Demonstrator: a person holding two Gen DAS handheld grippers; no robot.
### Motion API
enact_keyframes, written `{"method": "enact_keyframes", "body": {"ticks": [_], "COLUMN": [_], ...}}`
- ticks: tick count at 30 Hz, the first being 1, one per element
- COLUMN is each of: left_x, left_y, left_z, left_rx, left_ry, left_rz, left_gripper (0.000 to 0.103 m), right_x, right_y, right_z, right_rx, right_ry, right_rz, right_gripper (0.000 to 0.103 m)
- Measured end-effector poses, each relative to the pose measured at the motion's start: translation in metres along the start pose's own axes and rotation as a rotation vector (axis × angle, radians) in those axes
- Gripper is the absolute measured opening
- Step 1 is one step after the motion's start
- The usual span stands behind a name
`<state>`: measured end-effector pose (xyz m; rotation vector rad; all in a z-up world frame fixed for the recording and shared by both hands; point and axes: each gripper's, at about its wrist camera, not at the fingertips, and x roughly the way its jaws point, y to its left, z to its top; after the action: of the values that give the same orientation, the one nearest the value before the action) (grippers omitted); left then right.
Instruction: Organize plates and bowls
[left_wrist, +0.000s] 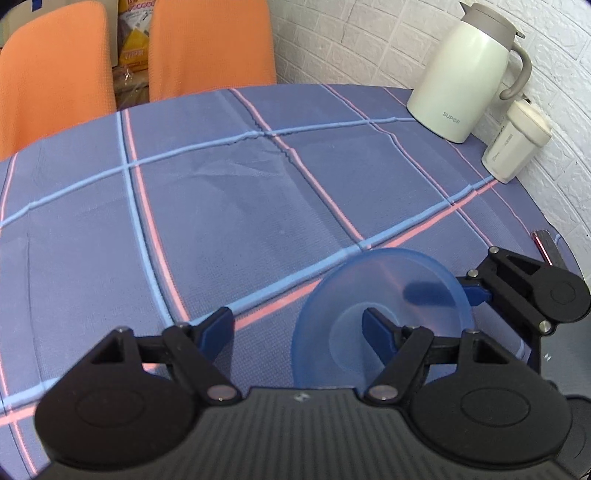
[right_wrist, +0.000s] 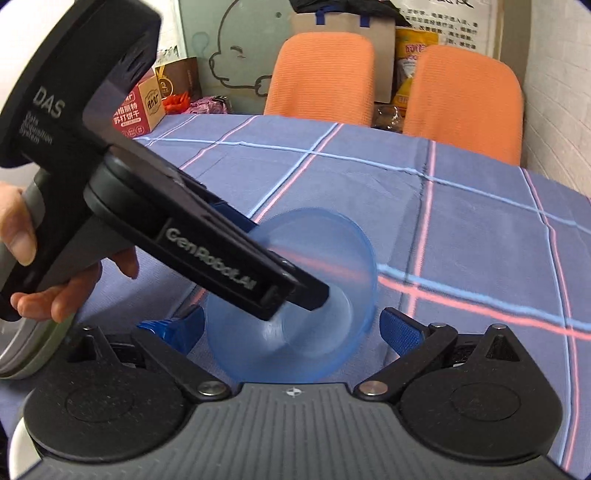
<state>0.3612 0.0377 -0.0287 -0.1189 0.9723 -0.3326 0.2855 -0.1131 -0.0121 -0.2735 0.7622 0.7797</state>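
Both grippers' fingers gape around the blue bowl (left_wrist: 384, 314), kettle (left_wrist: 461, 74) far behind

My left gripper (left_wrist: 297, 328) is open, its right finger (left_wrist: 380, 332) inside the translucent blue plastic bowl (left_wrist: 384, 317). My right gripper (right_wrist: 291, 328) straddles that bowl. Ahead-right of my left gripper stand a white thermal jug (left_wrist: 461, 74) and a white lidded canister (left_wrist: 513, 144).

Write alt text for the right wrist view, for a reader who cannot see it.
A translucent blue bowl, tipped on its side, lies between the two fingers of the right gripper over a blue plaid tablecloth. The left gripper, held in a hand, reaches in from the left with its tip inside the bowl. Two orange chairs stand beyond the table.
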Motion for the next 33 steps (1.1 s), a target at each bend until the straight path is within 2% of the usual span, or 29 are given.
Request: {"method": "enact_keyframes", "body": {"ticks": [5,9,13,17,22,26,28,30,33], "left_x": [-0.002,-0.003,0.003,0.007,0.008,0.009,0.009,0.008,0.007], "left_y": [-0.002,-0.006,-0.014,-0.019,-0.019,-0.021,-0.023,-0.024,-0.022], "left_z": [0.003,0.003,0.002,-0.002,-0.002,-0.004,-0.005,-0.006,-0.004], "left_rx": [0.007,0.025,0.046,0.079,0.101,0.122,0.135,0.145,0.132], "left_ry": [-0.004,-0.017,-0.007,-0.008,-0.019,-0.029,-0.042,-0.053,-0.043], "left_rz": [-0.017,-0.022,-0.031,-0.003,0.020,0.045,0.074,0.094,0.095], "left_gripper": [0.075,0.075,0.075,0.072,0.067,0.065,0.057,0.038,0.028], "right_x": [0.005,-0.007,-0.003,0.009,0.005,0.006,0.003,0.001,0.007], "right_y": [-0.002,-0.004,-0.001,-0.003,-0.007,-0.013,-0.019,-0.019,-0.016], "right_z": [0.000,-0.005,-0.004,-0.011,-0.020,-0.013,-0.009,-0.011,-0.011], "right_rx": [0.002,0.016,-0.006,-0.013,-0.009,0.002,0.033,0.034,0.010], "right_ry": [0.023,-0.006,-0.007,0.046,-0.018,0.003,-0.017,-0.043,-0.044], "right_rz": [-0.015,-0.017,-0.031,-0.048,-0.059,-0.061,-0.053,-0.041,-0.064], "right_gripper": [0.089,0.089,0.089,0.090,0.092,0.091,0.087,0.083,0.081]}}
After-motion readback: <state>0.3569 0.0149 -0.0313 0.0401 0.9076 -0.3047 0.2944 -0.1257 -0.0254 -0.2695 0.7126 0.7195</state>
